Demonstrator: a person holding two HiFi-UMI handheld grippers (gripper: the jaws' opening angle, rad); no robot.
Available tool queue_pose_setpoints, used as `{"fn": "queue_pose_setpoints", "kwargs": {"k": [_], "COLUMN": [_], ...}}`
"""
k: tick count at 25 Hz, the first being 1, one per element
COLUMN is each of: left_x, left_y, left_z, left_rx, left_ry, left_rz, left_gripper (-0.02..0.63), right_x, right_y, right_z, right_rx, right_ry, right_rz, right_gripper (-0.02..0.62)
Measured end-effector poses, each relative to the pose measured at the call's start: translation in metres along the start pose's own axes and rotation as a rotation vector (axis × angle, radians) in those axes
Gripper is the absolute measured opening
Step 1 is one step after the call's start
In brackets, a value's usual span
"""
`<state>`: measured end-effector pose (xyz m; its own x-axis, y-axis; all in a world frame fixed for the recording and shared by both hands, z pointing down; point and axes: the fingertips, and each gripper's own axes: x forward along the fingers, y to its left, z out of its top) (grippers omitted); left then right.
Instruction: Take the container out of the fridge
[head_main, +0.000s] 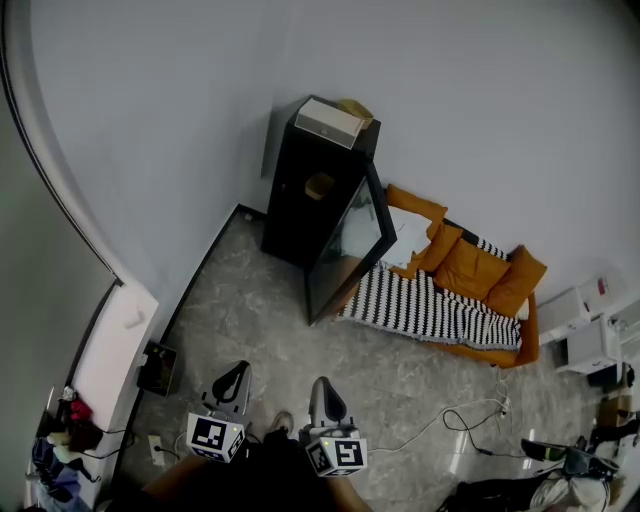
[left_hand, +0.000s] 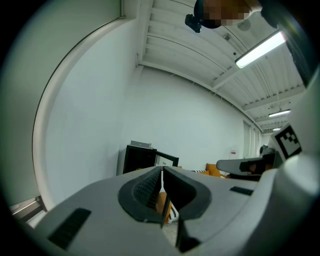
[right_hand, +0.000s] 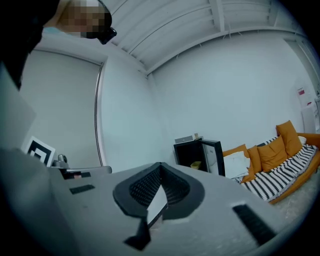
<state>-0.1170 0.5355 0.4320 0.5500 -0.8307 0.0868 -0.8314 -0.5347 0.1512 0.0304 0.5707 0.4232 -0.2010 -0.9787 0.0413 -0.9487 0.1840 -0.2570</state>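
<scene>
A black mini fridge (head_main: 300, 190) stands against the far wall with its glass door (head_main: 348, 245) swung open to the right. A small yellowish container (head_main: 319, 185) sits on a shelf inside; it also shows as a yellow container (right_hand: 196, 164) in the right gripper view. Both grippers are far from the fridge, low at the near edge of the head view. My left gripper (head_main: 238, 368) has its jaws shut with nothing between them, tips together (left_hand: 162, 170). My right gripper (head_main: 322, 384) is shut and empty too (right_hand: 160, 166).
A white box (head_main: 330, 122) and a yellow object (head_main: 355, 107) lie on the fridge top. An orange sofa (head_main: 470, 275) with a striped blanket (head_main: 420, 305) stands right of the door. Cables (head_main: 455, 420) trail on the floor at right; a black box (head_main: 158, 367) sits by the left wall.
</scene>
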Motion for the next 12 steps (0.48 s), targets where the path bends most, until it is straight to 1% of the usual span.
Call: {"fn": "queue_pose_setpoints", "kwargs": {"k": [4,6,10,12], "left_x": [-0.004,-0.007,-0.013,-0.009], "left_y": [0.03,0.049,0.074,0.08], "left_z": [0.011,0.019,0.004,0.001], "left_rx": [0.02,0.015,-0.026,-0.03], "left_ry": [-0.021,-0.023,-0.017,-0.011], "left_rz": [0.018,0.033,0.01,-0.003], "left_gripper": [0.012,0.012,0.012,0.012], "right_x": [0.01,0.016,0.027,0.036], "right_y": [0.013,0.021,0.034,0.035], "right_z": [-0.004,-0.004,-0.011,-0.016], "right_rx": [-0.001,0.001,0.003,0.011], "right_ry": [-0.001,-0.001,-0.003,0.0], "right_rz": [-0.005,-0.013,-0.03,-0.042], "right_gripper": [0.0,0.0,0.0,0.0]}}
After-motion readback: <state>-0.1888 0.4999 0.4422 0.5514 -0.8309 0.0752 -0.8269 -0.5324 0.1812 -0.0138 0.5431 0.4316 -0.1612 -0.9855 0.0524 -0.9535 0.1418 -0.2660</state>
